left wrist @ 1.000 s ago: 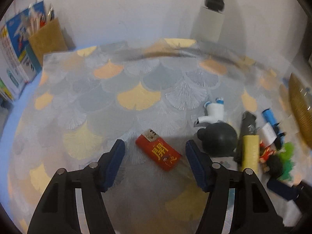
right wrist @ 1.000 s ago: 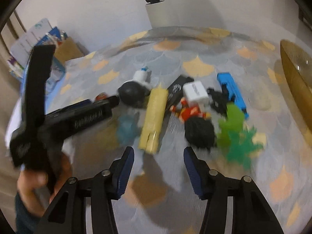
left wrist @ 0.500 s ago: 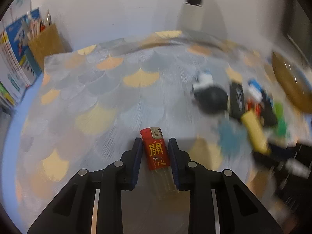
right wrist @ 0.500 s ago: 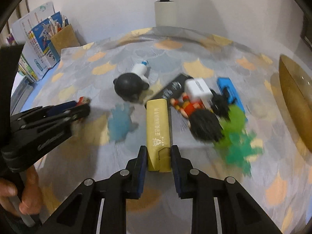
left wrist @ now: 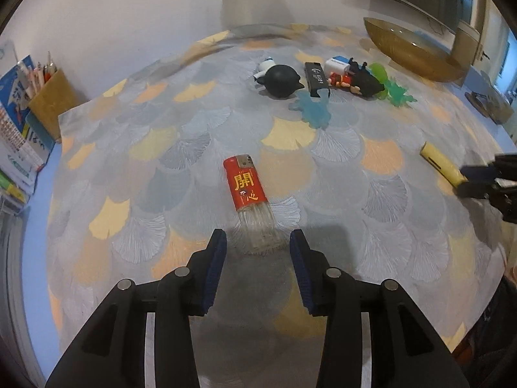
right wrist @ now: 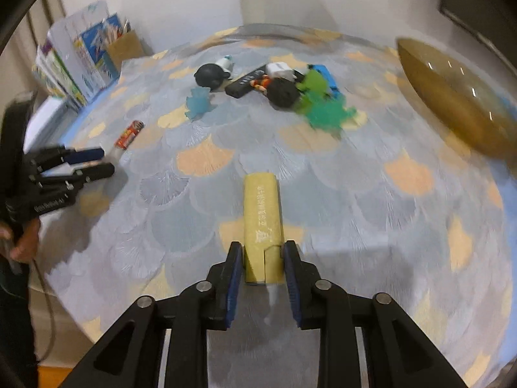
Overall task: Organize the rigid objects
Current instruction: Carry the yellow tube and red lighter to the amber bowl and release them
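Observation:
A red lighter [left wrist: 247, 190] with gold characters lies flat on the patterned tablecloth, just ahead of my left gripper [left wrist: 258, 247], which is open and apart from it. It also shows small in the right wrist view [right wrist: 129, 134]. My right gripper [right wrist: 262, 260] is shut on a yellow box [right wrist: 262, 223] and holds it near the table's front; the box also shows in the left wrist view [left wrist: 441, 163]. A pile of small objects sits at the back: a black round toy [left wrist: 282, 80], a black USB stick [left wrist: 316, 79], a white charger [left wrist: 337, 64].
A blue jelly toy [left wrist: 311, 111] and a green jelly toy [left wrist: 395, 90] lie by the pile. An amber glass bowl [left wrist: 413, 51] stands at the back right. A cardboard pen holder [left wrist: 53, 103] and books [left wrist: 16, 123] stand at the left edge.
My left gripper has opened and let the red lighter go onto the cloth. My right gripper has carried the yellow box away from the pile toward the front of the table.

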Demonstrator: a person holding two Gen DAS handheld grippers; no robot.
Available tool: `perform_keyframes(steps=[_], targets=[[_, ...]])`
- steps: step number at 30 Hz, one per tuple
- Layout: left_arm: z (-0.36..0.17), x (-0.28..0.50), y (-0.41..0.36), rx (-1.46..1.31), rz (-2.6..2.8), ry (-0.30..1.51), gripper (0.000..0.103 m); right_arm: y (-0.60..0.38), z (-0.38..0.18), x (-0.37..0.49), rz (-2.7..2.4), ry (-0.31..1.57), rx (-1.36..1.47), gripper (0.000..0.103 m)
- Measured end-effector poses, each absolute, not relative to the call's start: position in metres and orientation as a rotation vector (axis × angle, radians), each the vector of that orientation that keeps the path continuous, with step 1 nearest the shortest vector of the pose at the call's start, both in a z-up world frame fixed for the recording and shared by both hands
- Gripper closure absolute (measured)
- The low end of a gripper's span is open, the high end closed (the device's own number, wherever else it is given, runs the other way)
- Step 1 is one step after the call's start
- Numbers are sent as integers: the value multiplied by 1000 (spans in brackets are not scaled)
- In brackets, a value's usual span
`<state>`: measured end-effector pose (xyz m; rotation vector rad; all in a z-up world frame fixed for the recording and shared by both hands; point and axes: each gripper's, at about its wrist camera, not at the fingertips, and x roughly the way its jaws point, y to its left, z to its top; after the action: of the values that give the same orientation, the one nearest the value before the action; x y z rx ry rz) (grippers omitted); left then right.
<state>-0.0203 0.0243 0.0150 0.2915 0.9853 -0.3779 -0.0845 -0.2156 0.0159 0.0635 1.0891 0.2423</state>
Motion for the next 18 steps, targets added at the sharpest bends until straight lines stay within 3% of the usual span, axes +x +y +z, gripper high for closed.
perform_keyframes(steps=[1,2,6,7,9,11,12,18], targets=[[14,-18,23,279,-363,991,56,-218,16,-84,252,1096,90,63],[14,-14,23,259,-336,991,45,-219,16,-84,262,1102,110,47],[10,2,20,154,-286,995,42,-209,15,-83,186,1078,72,43],[9,4,19,150,-275,988,43,-206,14,-83,168,1062,54,43],[9,6,15,137,-267,968,62,-193,11,-83,108,1024,-30,49],[10,4,9,138,-263,957,77,-185,12,-86,121,992,-64,74],[10,2,5,138,-264,953,83,-180,13,-88,135,986,-71,78],[19,-18,-17,123,-362,927,83,-160,18,-101,321,1002,-6,79]])
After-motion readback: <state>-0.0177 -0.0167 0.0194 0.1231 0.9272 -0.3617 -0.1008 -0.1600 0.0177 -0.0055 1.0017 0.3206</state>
